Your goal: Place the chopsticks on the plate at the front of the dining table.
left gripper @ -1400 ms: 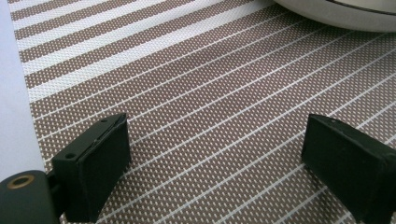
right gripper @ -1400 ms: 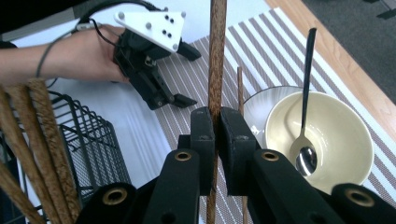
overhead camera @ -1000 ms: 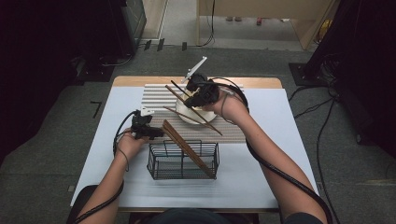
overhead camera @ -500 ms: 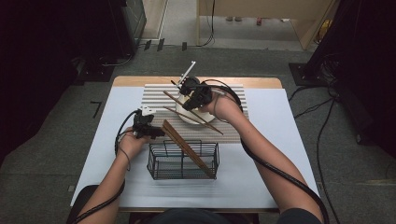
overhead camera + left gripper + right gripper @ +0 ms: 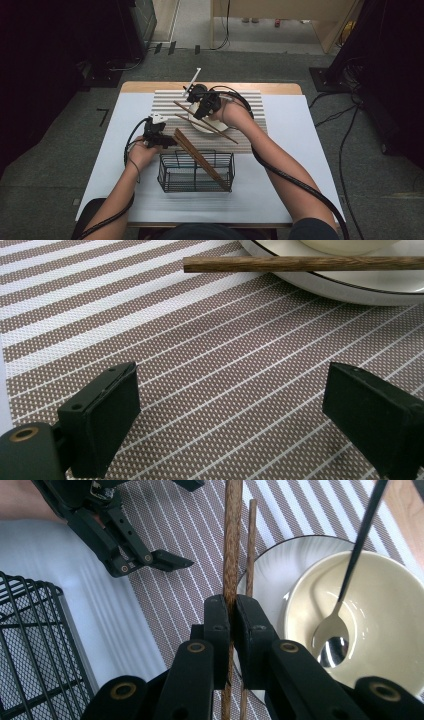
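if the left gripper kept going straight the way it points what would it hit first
Probably the wooden chopstick lying across the plate's rim; only striped placemat lies before it. The left gripper is open; depth is unclear.

— What sits on the striped placemat (image 5: 250, 107)?
— A white plate (image 5: 272, 562) bearing a cream bowl (image 5: 385, 615), a spoon (image 5: 332, 635) inside.
— Nearer?
— A black wire basket (image 5: 196, 172), with chopsticks (image 5: 197, 156) leaning in it.

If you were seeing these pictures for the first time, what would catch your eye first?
The right hand-held gripper is shut on a brown chopstick over the striped placemat, beside a cream bowl holding a spoon. Nearer the person, a black wire basket has chopsticks leaning in it.
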A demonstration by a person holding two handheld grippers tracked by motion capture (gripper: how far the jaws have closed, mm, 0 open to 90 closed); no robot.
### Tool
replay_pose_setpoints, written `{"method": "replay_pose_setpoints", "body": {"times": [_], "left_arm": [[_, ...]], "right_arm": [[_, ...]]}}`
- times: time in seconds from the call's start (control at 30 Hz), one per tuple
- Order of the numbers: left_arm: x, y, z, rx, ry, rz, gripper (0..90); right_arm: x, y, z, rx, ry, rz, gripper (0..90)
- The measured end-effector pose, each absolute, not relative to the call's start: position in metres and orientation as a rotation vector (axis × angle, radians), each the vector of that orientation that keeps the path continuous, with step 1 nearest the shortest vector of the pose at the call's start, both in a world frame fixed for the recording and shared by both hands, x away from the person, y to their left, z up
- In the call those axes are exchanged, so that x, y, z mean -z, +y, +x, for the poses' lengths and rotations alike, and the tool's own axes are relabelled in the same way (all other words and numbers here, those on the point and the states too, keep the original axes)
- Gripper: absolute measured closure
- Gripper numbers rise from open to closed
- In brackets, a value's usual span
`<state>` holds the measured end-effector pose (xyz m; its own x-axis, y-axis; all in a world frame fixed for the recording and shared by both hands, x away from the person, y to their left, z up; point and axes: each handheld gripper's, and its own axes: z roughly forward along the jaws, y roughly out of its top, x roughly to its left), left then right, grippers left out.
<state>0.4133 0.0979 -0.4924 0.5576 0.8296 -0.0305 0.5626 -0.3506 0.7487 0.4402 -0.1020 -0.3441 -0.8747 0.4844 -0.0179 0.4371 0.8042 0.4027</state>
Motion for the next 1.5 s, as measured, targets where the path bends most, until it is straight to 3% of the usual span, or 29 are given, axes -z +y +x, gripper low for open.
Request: {"method": "replay_pose_setpoints", "body": {"times": [1.5], "left_arm": [[0.491,0.098,0.414,-0.445,1.121,2.038,8.6]], "right_arm": [[0.394,-0.070,0.468,-0.361,2.927,0.731,85.7]]}}
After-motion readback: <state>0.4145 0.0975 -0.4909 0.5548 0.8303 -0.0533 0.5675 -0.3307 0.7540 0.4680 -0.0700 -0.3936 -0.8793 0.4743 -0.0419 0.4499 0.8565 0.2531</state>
